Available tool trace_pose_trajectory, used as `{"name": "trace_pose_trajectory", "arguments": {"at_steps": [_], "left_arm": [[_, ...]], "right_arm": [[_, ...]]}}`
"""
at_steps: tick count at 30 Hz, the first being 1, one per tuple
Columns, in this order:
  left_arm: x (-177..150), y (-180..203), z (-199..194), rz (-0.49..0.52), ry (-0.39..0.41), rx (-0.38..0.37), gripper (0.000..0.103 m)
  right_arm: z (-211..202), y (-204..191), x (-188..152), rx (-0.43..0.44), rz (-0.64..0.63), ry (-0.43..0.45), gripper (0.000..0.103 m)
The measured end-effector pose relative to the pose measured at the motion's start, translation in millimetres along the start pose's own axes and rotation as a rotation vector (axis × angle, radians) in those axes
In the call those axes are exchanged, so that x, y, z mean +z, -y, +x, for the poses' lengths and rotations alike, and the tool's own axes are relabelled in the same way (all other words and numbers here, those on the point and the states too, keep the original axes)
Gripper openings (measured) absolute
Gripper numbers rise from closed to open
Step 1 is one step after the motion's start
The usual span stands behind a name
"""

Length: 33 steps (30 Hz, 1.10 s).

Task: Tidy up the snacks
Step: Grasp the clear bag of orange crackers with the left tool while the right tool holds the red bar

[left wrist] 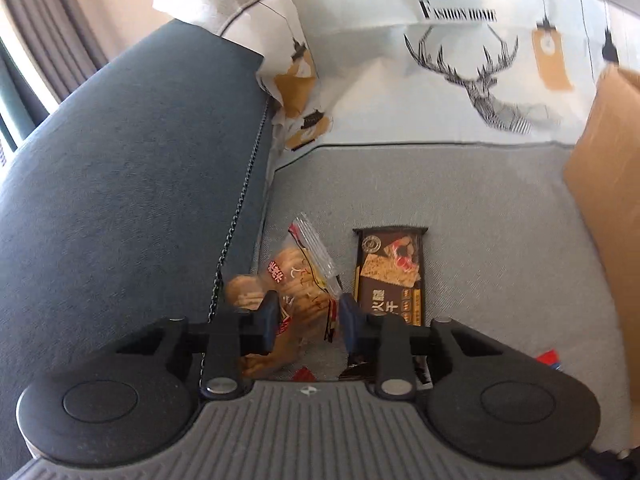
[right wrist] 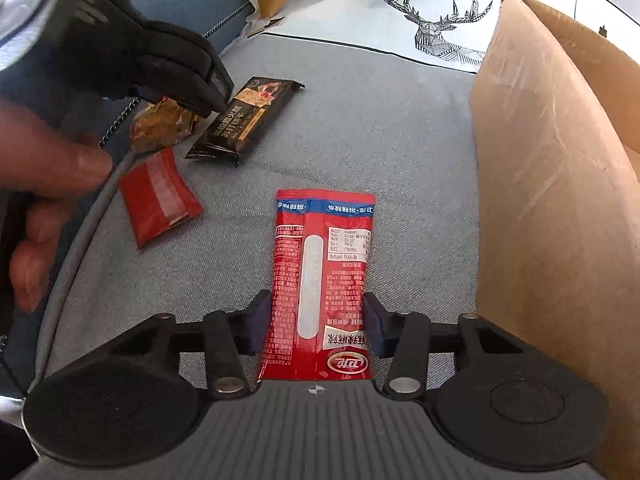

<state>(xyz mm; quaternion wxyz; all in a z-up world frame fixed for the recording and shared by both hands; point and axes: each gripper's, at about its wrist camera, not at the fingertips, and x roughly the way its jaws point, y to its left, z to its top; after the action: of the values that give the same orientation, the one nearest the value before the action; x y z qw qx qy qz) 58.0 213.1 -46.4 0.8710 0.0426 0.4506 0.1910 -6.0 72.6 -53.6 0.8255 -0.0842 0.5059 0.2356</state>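
Against the blue sofa arm [left wrist: 120, 184] at far left, the left gripper [left wrist: 306, 320] is reaching down around a clear bag of brown biscuits [left wrist: 296, 280], its jaws standing either side of the crinkled wrapper. Whether the pads are actually pressing the film is hard to tell from this angle — the bag looks bracketed, not yet squeezed. That bag is likely light, slippery and full of brittle pieces, so a gentle grip across the loose film near the sealed end seems wiser than crushing the middle.

Just right of it a dark brown cracker bar [left wrist: 390, 276] is lying flat on the grey seat cushion [right wrist: 360, 140], with a small red packet [right wrist: 158, 196] nearer the person's bare hand [right wrist: 48, 184].

Further right, the right gripper [right wrist: 316, 324] is sitting spread about a long red snack packet [right wrist: 324, 264], jaws flanking its lower end without visibly pinching — a flat, soft, glossy pouch, probably best taken across its narrow width. At far right a cardboard box [right wrist: 552, 160] is standing open, presumably the destination.
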Motion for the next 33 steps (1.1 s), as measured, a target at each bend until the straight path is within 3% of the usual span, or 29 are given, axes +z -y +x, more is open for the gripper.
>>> {"name": "trace_pose_trajectory", "arguments": {"at_steps": [7, 11, 18, 22, 26, 29, 31, 33], "left_arm": [[-5, -30, -35, -0.212, 0.036, -0.116, 0.034], [-22, -40, -60, -0.252, 0.04, -0.166, 0.034], [-57, -64, -60, -0.491, -0.139, -0.411, 0.033], [-61, -64, -49, -0.521, -0.196, -0.462, 0.034], [-61, -60, -49, -0.528, -0.2, -0.478, 0.035], [-57, -60, -53, -0.534, -0.15, -0.434, 0.044], [-55, -59, -55, -0.523, -0.128, -0.396, 0.061], [-55, -59, -57, -0.506, -0.131, -0.377, 0.073]], "right_arm": [[-5, 2, 0, 0.022, 0.004, 0.015, 0.048], [-11, 7, -2, 0.03, 0.016, 0.028, 0.048], [-21, 9, -7, 0.051, -0.001, 0.035, 0.048], [-20, 12, -10, 0.085, 0.015, 0.005, 0.048], [-17, 10, -14, 0.097, 0.001, -0.016, 0.05], [-16, 11, -15, 0.102, -0.001, -0.023, 0.051], [-17, 11, -14, 0.108, -0.001, -0.022, 0.051], [-17, 11, -14, 0.109, -0.005, -0.022, 0.051]]}}
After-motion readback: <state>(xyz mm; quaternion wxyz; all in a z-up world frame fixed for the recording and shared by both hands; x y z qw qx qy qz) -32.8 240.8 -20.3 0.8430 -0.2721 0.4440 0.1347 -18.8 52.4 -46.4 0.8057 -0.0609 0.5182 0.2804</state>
